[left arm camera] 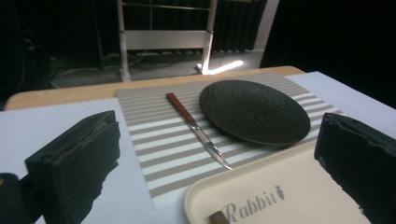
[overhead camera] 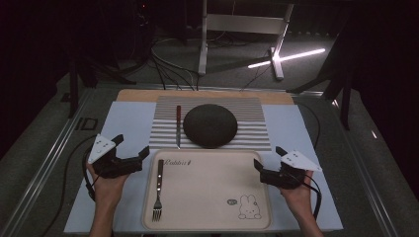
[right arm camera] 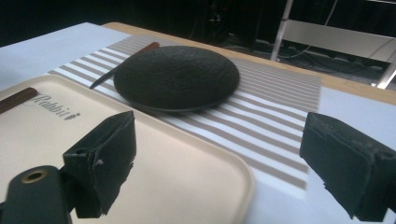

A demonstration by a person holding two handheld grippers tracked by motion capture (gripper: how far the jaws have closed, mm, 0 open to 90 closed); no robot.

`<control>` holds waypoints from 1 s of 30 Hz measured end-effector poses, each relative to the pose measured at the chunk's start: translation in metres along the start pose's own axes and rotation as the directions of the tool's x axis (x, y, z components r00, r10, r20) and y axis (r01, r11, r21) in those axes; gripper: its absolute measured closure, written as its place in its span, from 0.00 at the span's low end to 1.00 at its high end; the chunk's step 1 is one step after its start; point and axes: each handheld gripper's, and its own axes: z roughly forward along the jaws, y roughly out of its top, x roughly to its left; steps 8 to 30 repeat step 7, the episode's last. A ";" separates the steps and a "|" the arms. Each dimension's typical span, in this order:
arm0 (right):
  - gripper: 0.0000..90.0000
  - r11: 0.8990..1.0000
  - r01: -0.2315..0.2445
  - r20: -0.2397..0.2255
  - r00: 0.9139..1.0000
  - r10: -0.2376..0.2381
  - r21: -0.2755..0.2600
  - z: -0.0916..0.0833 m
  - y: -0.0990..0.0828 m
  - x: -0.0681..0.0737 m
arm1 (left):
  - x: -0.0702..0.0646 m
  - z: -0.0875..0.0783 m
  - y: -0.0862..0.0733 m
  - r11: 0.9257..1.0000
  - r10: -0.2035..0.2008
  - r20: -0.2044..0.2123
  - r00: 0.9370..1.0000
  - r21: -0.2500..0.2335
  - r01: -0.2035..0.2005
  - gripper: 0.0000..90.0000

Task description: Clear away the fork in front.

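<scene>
From above, you held your left gripper (overhead camera: 131,146) and right gripper (overhead camera: 269,157) with jaws apart and empty, one at each side of the cream rectangular plastic tray (overhead camera: 207,217), where a steel fork with a brown handle (overhead camera: 158,190) lay along its left edge. Your left gripper view looked between parted jaws at the red-handled steel knife (left arm camera: 198,130) lying just beside the round black textured plate (left arm camera: 254,111) on the grey-and-white striped placemat (left arm camera: 163,149). Your right gripper view showed the plate (right arm camera: 176,77) beyond the tray's corner (right arm camera: 243,175), jaws wide.
</scene>
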 end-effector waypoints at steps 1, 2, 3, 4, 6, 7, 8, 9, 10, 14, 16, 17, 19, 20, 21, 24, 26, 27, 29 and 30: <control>0.12 1.000 -0.005 0.002 1.000 0.005 -0.007 -0.004 -0.003 -0.002 | 0.001 -0.001 0.000 1.000 -0.001 -0.002 1.000 -0.006 0.001 0.00; 0.13 1.000 -0.021 0.005 1.000 0.021 -0.021 -0.011 -0.008 -0.007 | 0.003 -0.003 -0.001 1.000 -0.005 -0.003 1.000 -0.014 0.005 0.00; 0.12 0.999 -0.028 0.005 1.000 0.028 -0.028 -0.015 -0.011 -0.009 | 0.003 -0.004 -0.001 1.000 -0.002 -0.008 1.000 -0.018 0.002 0.00; 0.12 0.999 -0.032 0.005 0.999 0.032 -0.034 -0.017 -0.014 -0.011 | 0.003 -0.004 -0.001 1.000 -0.004 -0.010 1.000 -0.022 0.003 0.00; 0.12 0.999 -0.034 0.009 0.999 0.034 -0.041 -0.021 -0.018 -0.013 | 0.002 -0.005 -0.001 1.000 0.001 -0.010 1.000 -0.030 -0.001 0.00; 0.12 0.999 -0.034 0.009 0.999 0.034 -0.041 -0.021 -0.018 -0.013 | 0.002 -0.005 -0.001 1.000 0.001 -0.010 1.000 -0.030 -0.001 0.00; 0.12 0.999 -0.034 0.009 0.999 0.034 -0.041 -0.021 -0.018 -0.013 | 0.002 -0.005 -0.001 1.000 0.001 -0.010 1.000 -0.030 -0.001 0.00; 0.12 0.999 -0.034 0.009 0.999 0.034 -0.041 -0.021 -0.018 -0.013 | 0.002 -0.005 -0.001 1.000 0.001 -0.010 1.000 -0.030 -0.001 0.00; 0.12 0.999 -0.034 0.009 0.999 0.034 -0.041 -0.021 -0.018 -0.013 | 0.002 -0.005 -0.001 1.000 0.001 -0.010 1.000 -0.030 -0.001 0.00; 0.12 0.999 -0.034 0.009 0.999 0.034 -0.041 -0.021 -0.018 -0.013 | 0.002 -0.005 -0.001 1.000 0.001 -0.010 1.000 -0.030 -0.001 0.00; 0.12 0.999 -0.034 0.009 0.999 0.034 -0.041 -0.021 -0.018 -0.013 | 0.002 -0.005 -0.001 1.000 0.001 -0.010 1.000 -0.030 -0.001 0.00; 0.12 0.999 -0.034 0.009 0.999 0.034 -0.041 -0.021 -0.018 -0.013 | 0.002 -0.005 -0.001 1.000 0.001 -0.010 1.000 -0.030 -0.001 0.00; 0.12 0.999 -0.034 0.009 0.999 0.034 -0.041 -0.021 -0.018 -0.013 | 0.002 -0.005 -0.001 1.000 0.001 -0.010 1.000 -0.030 -0.001 0.00; 0.12 0.999 -0.034 0.009 0.999 0.034 -0.041 -0.021 -0.018 -0.013 | 0.002 -0.005 -0.001 1.000 0.001 -0.010 1.000 -0.030 -0.001 0.00; 0.12 0.999 -0.034 0.009 0.999 0.034 -0.041 -0.021 -0.018 -0.013 | 0.002 -0.005 -0.001 1.000 0.001 -0.010 1.000 -0.030 -0.001 0.00; 0.12 0.999 -0.034 0.009 0.999 0.034 -0.041 -0.021 -0.018 -0.013 | 0.002 -0.005 -0.001 1.000 0.001 -0.010 1.000 -0.030 -0.001 0.00; 0.12 0.999 -0.034 0.009 0.999 0.034 -0.041 -0.021 -0.018 -0.013 | 0.002 -0.005 -0.001 1.000 0.001 -0.010 1.000 -0.030 -0.001 0.00; 0.12 0.999 -0.034 0.009 0.999 0.034 -0.041 -0.021 -0.018 -0.013 | 0.002 -0.005 -0.001 1.000 0.001 -0.010 1.000 -0.030 -0.001 0.00; 0.12 0.999 -0.034 0.009 0.999 0.034 -0.041 -0.021 -0.018 -0.013 | 0.002 -0.005 -0.001 1.000 0.001 -0.010 1.000 -0.030 -0.001 0.00; 0.12 0.999 -0.034 0.009 0.999 0.034 -0.041 -0.021 -0.018 -0.013 | 0.002 -0.005 -0.001 1.000 0.001 -0.010 1.000 -0.030 -0.001 0.00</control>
